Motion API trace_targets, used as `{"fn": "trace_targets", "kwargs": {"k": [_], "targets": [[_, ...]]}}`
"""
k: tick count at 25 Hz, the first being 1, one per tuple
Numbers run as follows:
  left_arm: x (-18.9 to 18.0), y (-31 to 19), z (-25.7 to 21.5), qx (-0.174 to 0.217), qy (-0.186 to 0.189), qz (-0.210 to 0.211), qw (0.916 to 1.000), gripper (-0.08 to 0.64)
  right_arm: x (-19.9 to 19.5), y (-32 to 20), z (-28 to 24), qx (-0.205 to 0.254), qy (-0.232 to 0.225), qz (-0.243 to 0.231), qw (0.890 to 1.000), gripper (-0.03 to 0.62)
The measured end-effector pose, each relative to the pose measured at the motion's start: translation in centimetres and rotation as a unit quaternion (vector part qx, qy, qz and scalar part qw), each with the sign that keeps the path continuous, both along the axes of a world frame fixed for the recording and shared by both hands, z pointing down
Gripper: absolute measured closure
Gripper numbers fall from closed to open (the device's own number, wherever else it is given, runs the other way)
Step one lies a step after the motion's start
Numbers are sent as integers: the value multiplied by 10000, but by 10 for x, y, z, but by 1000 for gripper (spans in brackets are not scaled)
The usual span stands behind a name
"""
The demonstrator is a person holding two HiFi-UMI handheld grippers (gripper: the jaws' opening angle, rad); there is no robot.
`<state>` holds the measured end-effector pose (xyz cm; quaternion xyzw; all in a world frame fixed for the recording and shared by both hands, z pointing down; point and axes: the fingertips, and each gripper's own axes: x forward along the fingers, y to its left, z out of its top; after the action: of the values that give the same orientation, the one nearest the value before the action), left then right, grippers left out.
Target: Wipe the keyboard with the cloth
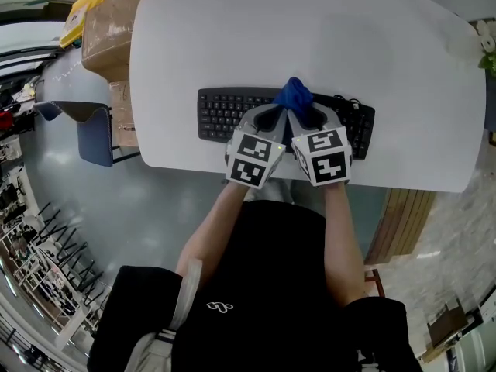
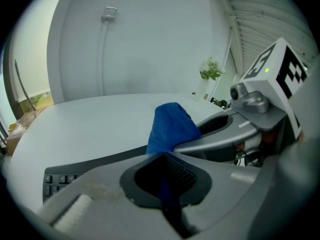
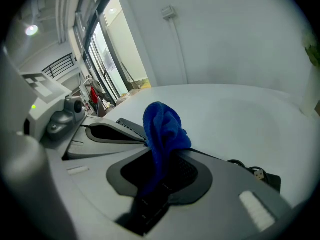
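1. Keyboard (image 1: 225,115) sits near the front edge of the white table (image 1: 232,29). Closest to the person are the two tools, side by side right over its middle.
2. The left gripper (image 1: 277,113) is clamped tight on the blue cloth (image 1: 294,94). Its own view shows a thin strip of blue pinched in the seam between the jaws, with the rest poking up past the tips.
3. Same deal for the right gripper (image 1: 306,115): jaws closed on the cloth, and a fold of it runs down into the gap.
4. So the cloth is one bunched-up lump shared by both tools, standing up over the middle keys toward the keyboard's back edge. I can't tell if any of it actually presses on the keys.
5. Progress guess: pretty early, or at least nothing to show for it. The cloth is wadded rather than spread flat, and no view shows which keys look wiped. I'd say the left block of keys and the right end by the cable (image 1: 353,101) both remain to do.
6. Further out it's just bare tabletop, with a cardboard box (image 1: 108,22) off the far left corner and a small plant (image 1: 487,37) at the far right.
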<state>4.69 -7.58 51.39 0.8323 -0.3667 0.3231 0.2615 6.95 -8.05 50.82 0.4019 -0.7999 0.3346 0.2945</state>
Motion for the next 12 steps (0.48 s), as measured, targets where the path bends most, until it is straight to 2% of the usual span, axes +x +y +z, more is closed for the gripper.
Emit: {"fn": "trace_targets", "kwargs": {"k": [12], "targets": [[36, 3, 1, 21, 14, 247, 9997, 571, 36, 5, 0, -55, 74, 160, 9998, 494]]}}
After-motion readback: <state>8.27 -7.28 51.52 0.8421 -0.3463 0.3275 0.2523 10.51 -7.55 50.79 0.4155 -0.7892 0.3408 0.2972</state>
